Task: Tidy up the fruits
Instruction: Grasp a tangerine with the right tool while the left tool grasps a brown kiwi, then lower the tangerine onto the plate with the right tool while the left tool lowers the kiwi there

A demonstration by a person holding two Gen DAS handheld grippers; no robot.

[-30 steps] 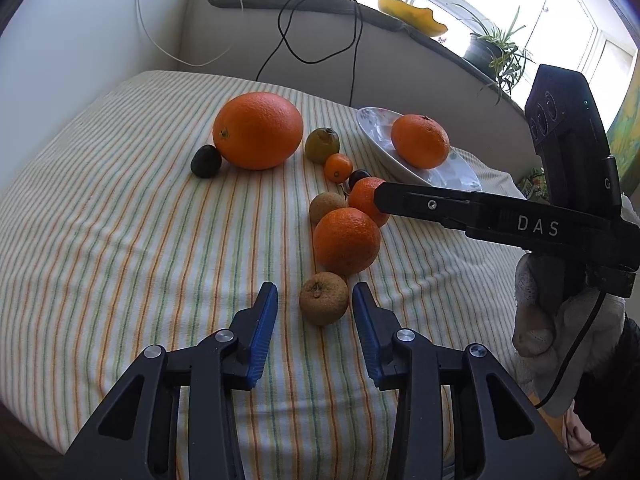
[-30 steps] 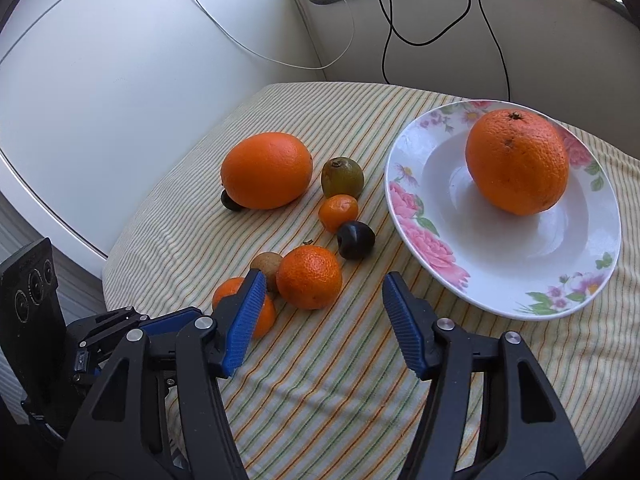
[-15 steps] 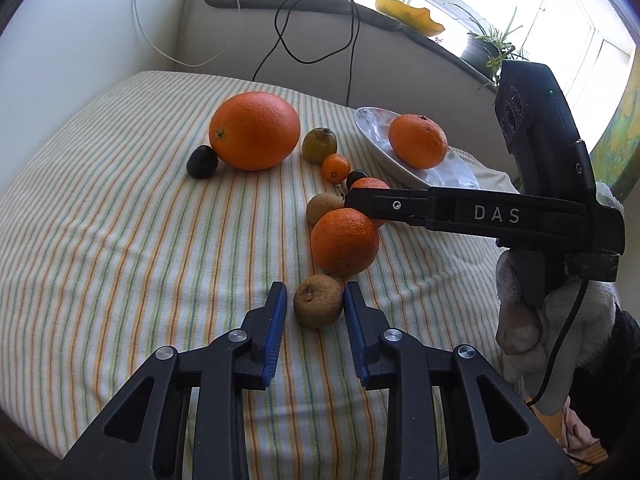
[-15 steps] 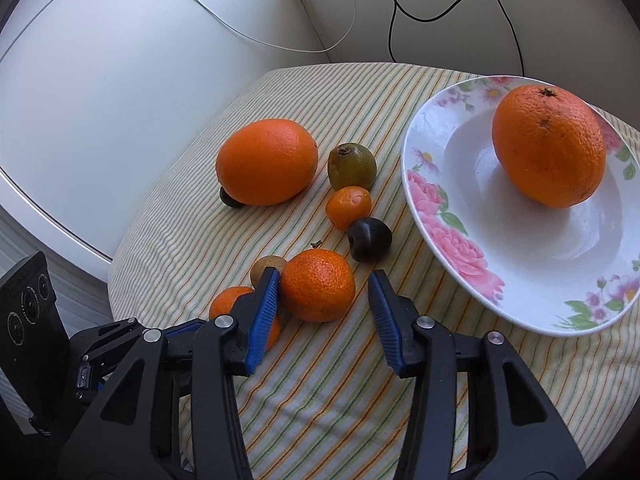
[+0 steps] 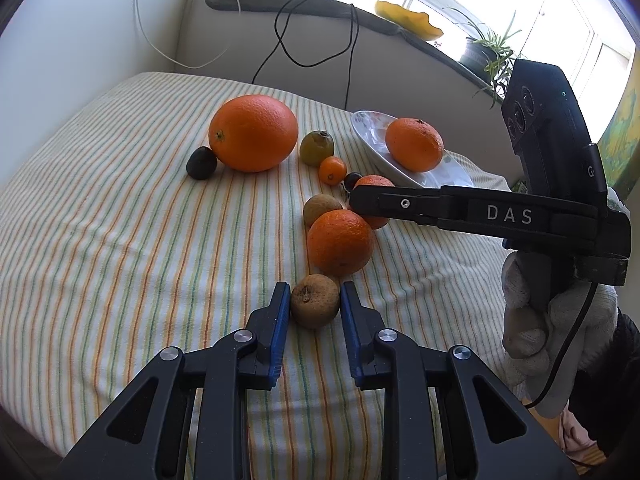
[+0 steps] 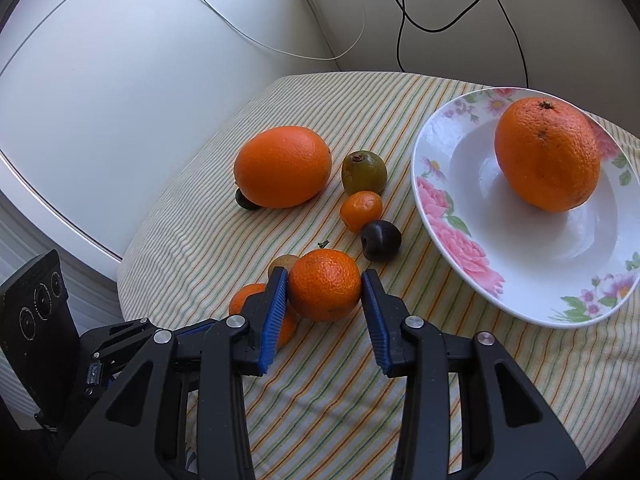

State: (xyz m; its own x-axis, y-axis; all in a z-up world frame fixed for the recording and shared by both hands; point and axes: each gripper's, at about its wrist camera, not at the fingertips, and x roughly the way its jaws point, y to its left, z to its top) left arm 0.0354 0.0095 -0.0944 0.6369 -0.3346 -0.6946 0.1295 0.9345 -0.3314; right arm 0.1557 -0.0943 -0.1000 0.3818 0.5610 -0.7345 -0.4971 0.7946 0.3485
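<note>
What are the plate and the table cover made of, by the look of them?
Plate: likely glazed ceramic, since it is glossy white with highlights and printed pink flowers on the rim. Cover: woven fabric, matte, with thin coloured stripes and soft ripples; probably cotton, but I cannot be sure.

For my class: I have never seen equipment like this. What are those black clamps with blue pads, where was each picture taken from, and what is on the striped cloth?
There is no robot here. A person holds a hand-held gripper in each hand, and each carries a camera looking along its two fingers.

The left gripper straddles a brown kiwi; its view also shows the other tool from the side, in a gloved hand. The right gripper brackets a tangerine. Neither fruit looks lifted yet.

On the striped cloth lie a large orange, more small fruit, and a flowered plate holding one orange.
</note>
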